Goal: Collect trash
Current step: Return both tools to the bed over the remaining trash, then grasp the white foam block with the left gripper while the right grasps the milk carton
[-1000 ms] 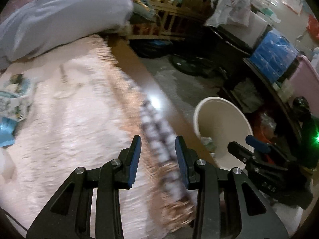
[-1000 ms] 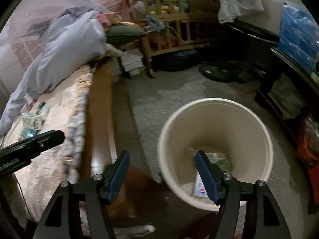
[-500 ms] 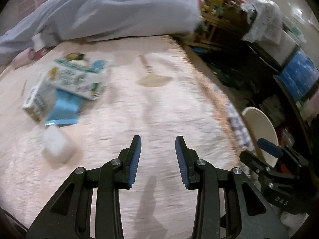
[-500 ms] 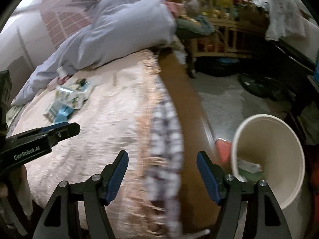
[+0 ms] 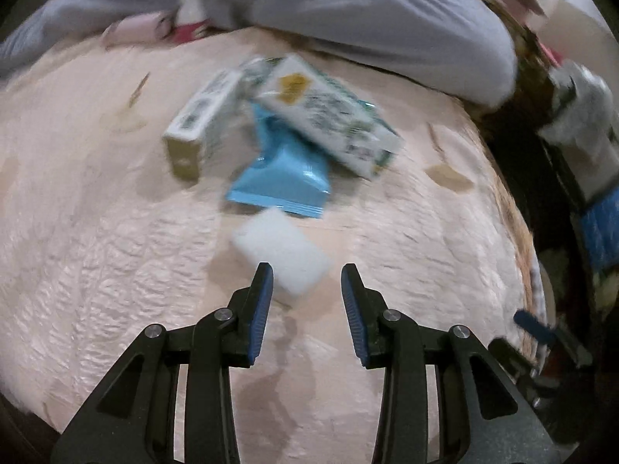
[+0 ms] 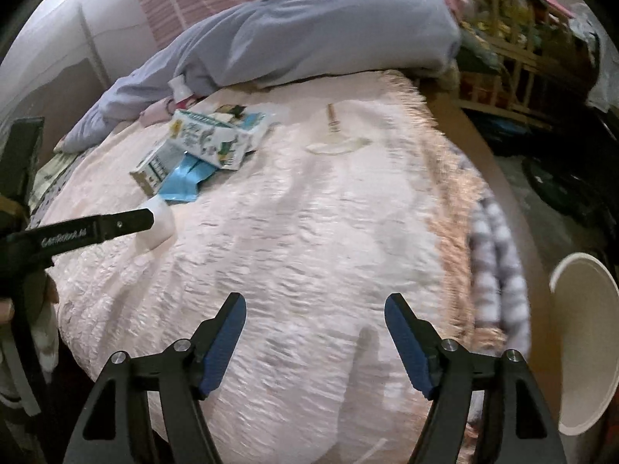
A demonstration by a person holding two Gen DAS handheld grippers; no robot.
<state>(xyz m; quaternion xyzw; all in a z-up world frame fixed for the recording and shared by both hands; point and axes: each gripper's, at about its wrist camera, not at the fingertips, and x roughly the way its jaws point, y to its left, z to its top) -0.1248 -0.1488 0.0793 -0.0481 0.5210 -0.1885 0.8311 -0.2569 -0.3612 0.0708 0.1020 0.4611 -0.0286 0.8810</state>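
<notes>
On the pink bedspread (image 5: 116,255) lie a white block (image 5: 284,253), a blue wrapper (image 5: 280,176) and two printed cartons (image 5: 329,114) (image 5: 199,120). My left gripper (image 5: 307,288) is open and empty, its tips just short of the white block. In the right wrist view the same pile shows at the far left: cartons (image 6: 211,137), blue wrapper (image 6: 183,179), white block (image 6: 158,228), with the left gripper's finger (image 6: 116,226) beside it. My right gripper (image 6: 315,311) is open and empty over the bedspread. The cream trash bin (image 6: 584,352) stands on the floor at the right.
A grey-blue duvet (image 5: 348,4) is heaped along the far side of the bed, also in the right wrist view (image 6: 329,27). A checked cloth (image 6: 499,255) hangs at the bed's right edge. A wooden crib (image 6: 514,50) and dark furniture stand beyond.
Both grippers have swung left from the trash bin to over the bed. The left gripper has come up close to the white block. Both stay open.
</notes>
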